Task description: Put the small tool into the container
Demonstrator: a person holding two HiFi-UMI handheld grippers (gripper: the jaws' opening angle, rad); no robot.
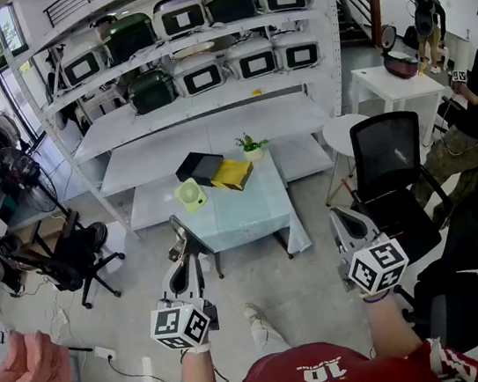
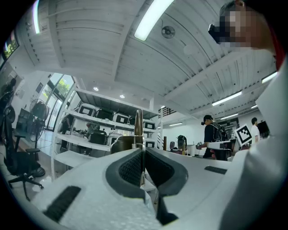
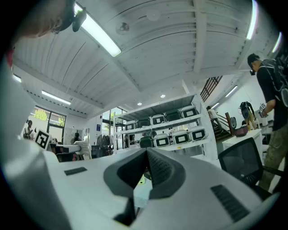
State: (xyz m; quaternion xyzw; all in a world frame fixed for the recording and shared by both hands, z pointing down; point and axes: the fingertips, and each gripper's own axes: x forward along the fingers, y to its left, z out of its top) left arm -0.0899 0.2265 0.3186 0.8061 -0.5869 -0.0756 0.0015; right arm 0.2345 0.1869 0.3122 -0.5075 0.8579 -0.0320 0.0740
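Metal tool (image 2: 138,123) pinched in the left hand-held gripper (image 2: 142,157) tips; right hand-held gripper (image 3: 146,155) closed, empty. Risk: the thin grip slips before reaching the green cup (image 1: 190,195) on the counter (image 1: 251,215), well ahead.

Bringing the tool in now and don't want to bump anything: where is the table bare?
The near half of the table is bare, from the green container and the yellow item down to the front edge. The far end is crowded: the black box, the yellow item and the potted plant sit close together.
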